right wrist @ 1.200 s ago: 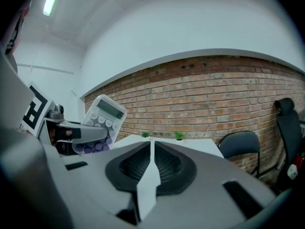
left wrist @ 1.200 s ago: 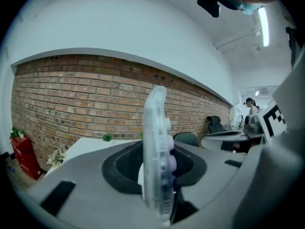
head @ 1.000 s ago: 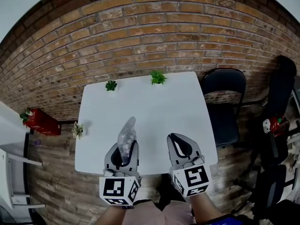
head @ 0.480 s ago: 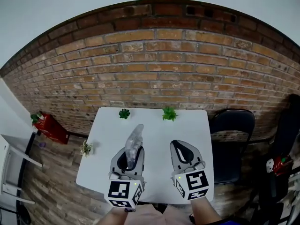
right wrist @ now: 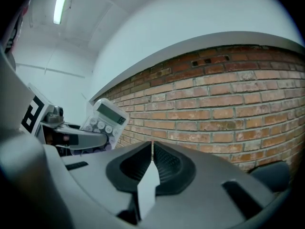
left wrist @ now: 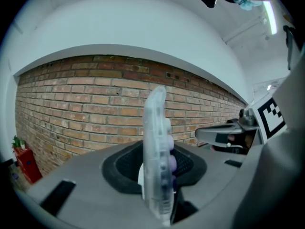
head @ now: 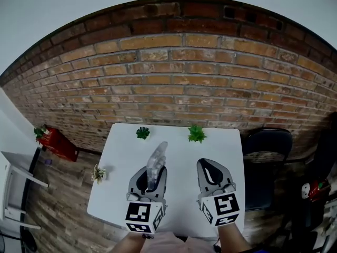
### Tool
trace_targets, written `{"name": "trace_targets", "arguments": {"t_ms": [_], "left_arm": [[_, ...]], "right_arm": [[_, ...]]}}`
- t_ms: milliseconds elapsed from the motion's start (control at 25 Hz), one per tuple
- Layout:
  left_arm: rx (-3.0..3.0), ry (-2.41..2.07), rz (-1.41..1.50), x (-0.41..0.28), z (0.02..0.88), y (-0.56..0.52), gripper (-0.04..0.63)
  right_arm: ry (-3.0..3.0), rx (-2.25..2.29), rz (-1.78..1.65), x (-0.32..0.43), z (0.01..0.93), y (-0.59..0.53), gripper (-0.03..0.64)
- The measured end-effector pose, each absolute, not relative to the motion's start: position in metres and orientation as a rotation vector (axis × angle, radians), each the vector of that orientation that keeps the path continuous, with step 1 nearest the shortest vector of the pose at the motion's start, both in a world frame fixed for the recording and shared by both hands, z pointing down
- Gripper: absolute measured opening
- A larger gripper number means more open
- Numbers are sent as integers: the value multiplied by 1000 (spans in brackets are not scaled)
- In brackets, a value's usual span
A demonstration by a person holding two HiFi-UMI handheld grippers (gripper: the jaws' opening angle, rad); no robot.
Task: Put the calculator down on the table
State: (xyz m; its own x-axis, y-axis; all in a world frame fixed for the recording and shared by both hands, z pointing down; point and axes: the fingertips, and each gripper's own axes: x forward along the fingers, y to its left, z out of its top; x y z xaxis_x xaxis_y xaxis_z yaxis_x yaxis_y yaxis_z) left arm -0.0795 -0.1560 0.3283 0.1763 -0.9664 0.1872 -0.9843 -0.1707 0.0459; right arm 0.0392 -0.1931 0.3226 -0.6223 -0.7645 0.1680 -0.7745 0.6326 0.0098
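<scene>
A clear plastic calculator (head: 156,164) with pale round keys stands on edge between the jaws of my left gripper (head: 150,174), which is shut on its lower end. It hangs above the white table (head: 181,154), pointing at the brick wall. In the left gripper view the calculator (left wrist: 156,147) rises edge-on from the black pads. My right gripper (head: 209,165) hovers beside it to the right, shut and empty, its pads meeting at the middle (right wrist: 151,152). From the right gripper view the calculator (right wrist: 106,119) shows its display and keys at the left.
Two small green plants (head: 142,133) (head: 197,134) stand at the table's far edge by the brick wall. A black chair (head: 267,157) sits to the right of the table. A red box (head: 55,143) and a small plant (head: 98,173) are on the left.
Both grippers have moved forward over the table and a little up, side by side. The calculator stays clamped in the left one. The head view has tilted up toward the wall.
</scene>
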Motion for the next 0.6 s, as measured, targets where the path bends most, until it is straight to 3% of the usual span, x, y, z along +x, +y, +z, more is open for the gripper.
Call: {"name": "trace_targets", "arguments": {"t_ms": [600], "left_arm": [[2194,-1743,307,-100,401,-182,138]], "right_arm": [[-2610,1278,254,13,371,-212,14]]}}
